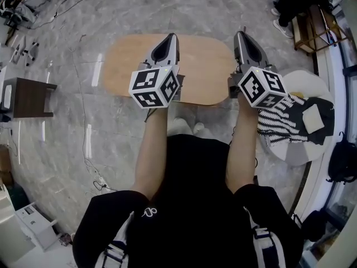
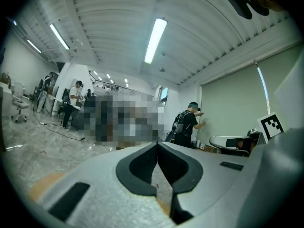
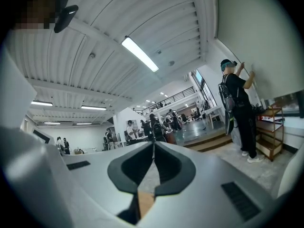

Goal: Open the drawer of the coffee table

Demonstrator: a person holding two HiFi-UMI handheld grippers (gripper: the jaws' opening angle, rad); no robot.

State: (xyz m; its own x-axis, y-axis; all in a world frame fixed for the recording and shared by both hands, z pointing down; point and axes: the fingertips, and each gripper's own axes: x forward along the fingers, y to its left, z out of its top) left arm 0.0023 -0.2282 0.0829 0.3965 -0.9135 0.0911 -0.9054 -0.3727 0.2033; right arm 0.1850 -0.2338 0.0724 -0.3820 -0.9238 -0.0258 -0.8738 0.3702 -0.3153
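The coffee table point(image 1: 206, 66), an oval with a bare wooden top, stands on the marble floor point(image 1: 72, 144) straight ahead of the person. Its drawer cannot be made out from above, so whether it is open or what it holds cannot be told.

Both tools are held level over the top. The left hand-held gripper point(image 1: 170, 38) has its jaws closed together on nothing, and so does the right hand-held gripper point(image 1: 240, 35), which sits over the table's right end close to the edge. The table's near edge lies under the marker cubes, and the person's shoes point(image 1: 187, 127) are just short of it.

To the right, near the table's end, a round white table point(image 1: 304, 80) carries a striped cloth point(image 1: 279, 121). To the left the floor is open as far as a dark side table point(image 1: 28, 96), with cables point(image 1: 89, 161) trailing across it.
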